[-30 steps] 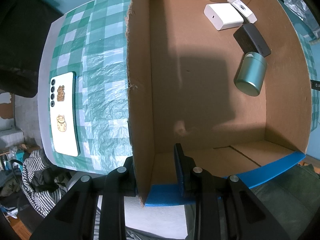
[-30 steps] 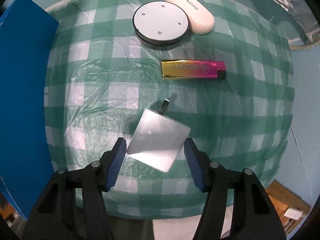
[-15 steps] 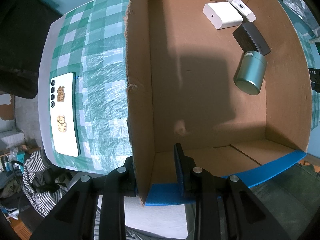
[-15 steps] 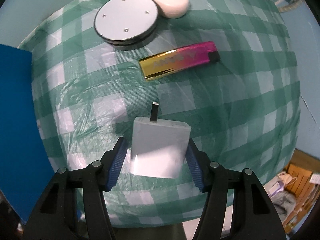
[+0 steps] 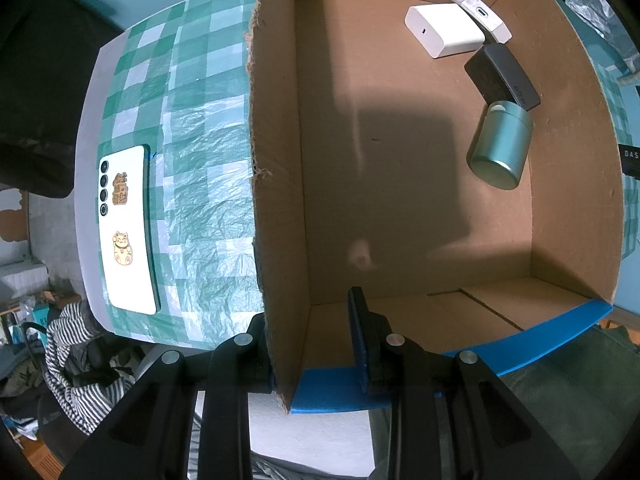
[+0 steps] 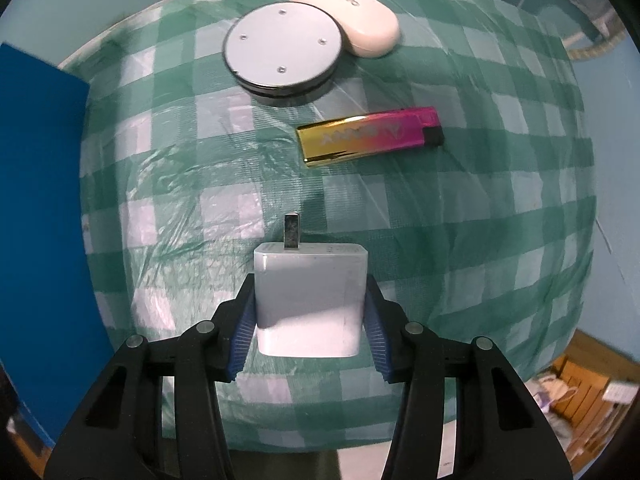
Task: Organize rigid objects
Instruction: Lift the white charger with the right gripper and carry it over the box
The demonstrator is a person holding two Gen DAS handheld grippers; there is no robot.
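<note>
Our right gripper (image 6: 308, 316) clamps the white charger (image 6: 310, 300) at lower centre, its prong pointing up the frame. Above it lie a lighter (image 6: 370, 134), a round disc (image 6: 282, 50) and a white case (image 6: 346, 12) touching the disc.

Our left gripper (image 5: 310, 344) straddles the corner wall of the cardboard box (image 5: 280, 200), fingers apart. A green tin (image 5: 500, 144) lies inside at right; a phone (image 5: 126, 230) lies left.
</note>
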